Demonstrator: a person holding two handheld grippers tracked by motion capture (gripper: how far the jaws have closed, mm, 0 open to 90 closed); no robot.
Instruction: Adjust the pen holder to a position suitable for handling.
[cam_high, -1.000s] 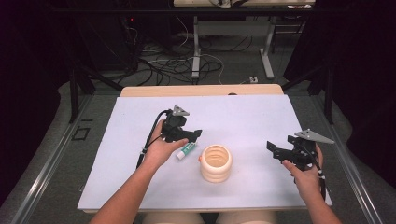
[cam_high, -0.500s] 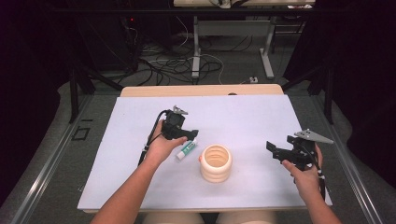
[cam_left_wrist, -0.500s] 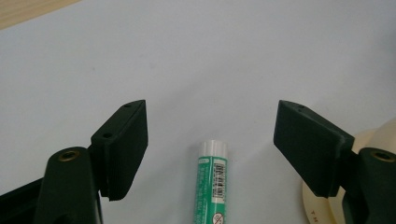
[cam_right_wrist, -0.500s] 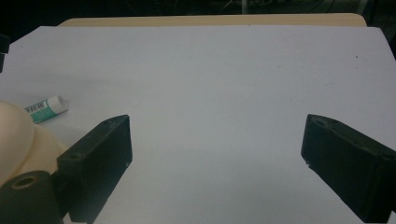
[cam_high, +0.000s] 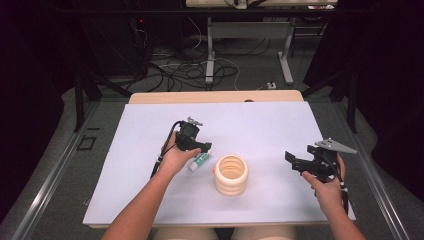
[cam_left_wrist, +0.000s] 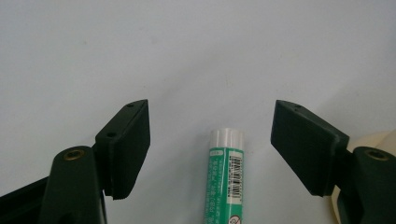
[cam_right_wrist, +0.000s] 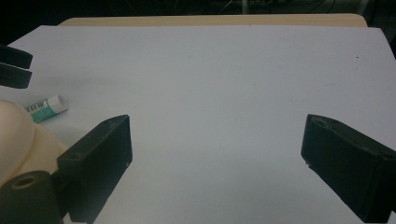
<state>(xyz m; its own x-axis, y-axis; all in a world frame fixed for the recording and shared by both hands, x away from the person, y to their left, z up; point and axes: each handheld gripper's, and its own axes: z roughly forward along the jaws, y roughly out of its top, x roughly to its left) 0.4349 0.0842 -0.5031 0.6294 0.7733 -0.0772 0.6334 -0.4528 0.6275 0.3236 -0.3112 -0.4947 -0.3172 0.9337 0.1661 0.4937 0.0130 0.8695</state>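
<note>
A green tube with a white cap (cam_high: 199, 161) lies flat on the white table cover (cam_high: 260, 125), just left of a ribbed cream cup (cam_high: 231, 175). My left gripper (cam_high: 203, 148) hangs low over the tube. In the left gripper view the tube (cam_left_wrist: 225, 177) lies between the jaws with a gap on each side. The left gripper (cam_left_wrist: 212, 140) is open, and its jaws have just been closing a little. My right gripper (cam_high: 295, 160) is held to the right of the cup, open, with bare cover between its jaws (cam_right_wrist: 217, 154).
In the right gripper view, the cup (cam_right_wrist: 18, 135) and tube (cam_right_wrist: 45, 108) sit at the far left. A wooden table edge (cam_high: 215, 96) borders the cover at the back. Beyond it are cables and stand legs on the dark floor (cam_high: 210, 65).
My left gripper has sunk toward the tube and now sits closer over it. The right gripper, the cup and the tube have stayed in place.
</note>
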